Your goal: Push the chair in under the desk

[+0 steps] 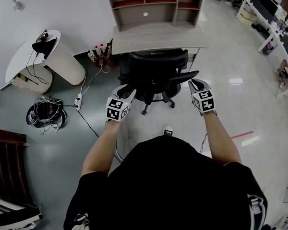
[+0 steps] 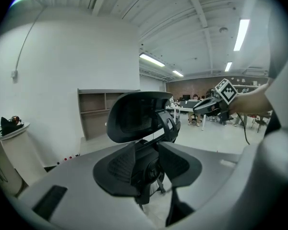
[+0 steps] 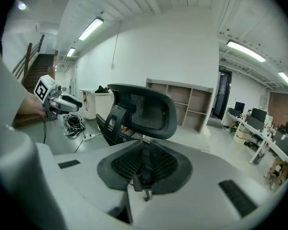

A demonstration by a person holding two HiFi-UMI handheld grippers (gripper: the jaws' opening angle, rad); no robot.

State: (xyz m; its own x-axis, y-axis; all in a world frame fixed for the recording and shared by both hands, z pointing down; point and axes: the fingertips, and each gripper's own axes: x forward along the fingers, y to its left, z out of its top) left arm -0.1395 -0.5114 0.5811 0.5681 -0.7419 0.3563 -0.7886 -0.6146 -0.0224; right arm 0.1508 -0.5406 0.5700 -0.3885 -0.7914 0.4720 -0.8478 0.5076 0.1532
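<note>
The black mesh office chair stands just in front of the pale wooden desk, which carries a shelf unit. My left gripper is at the chair's left side, and its jaws close round a black part of the chair frame. At the chair's right side, by the armrest, my right gripper is nearly closed on a thin black chair part. The headrest rises above both grips. Each gripper view shows the other gripper across the chair.
A white round table stands left of the desk, with bottles on the floor between them. A power strip and a cable pile lie on the floor at left. Dark wooden steps fill the near left. Office desks line the far right.
</note>
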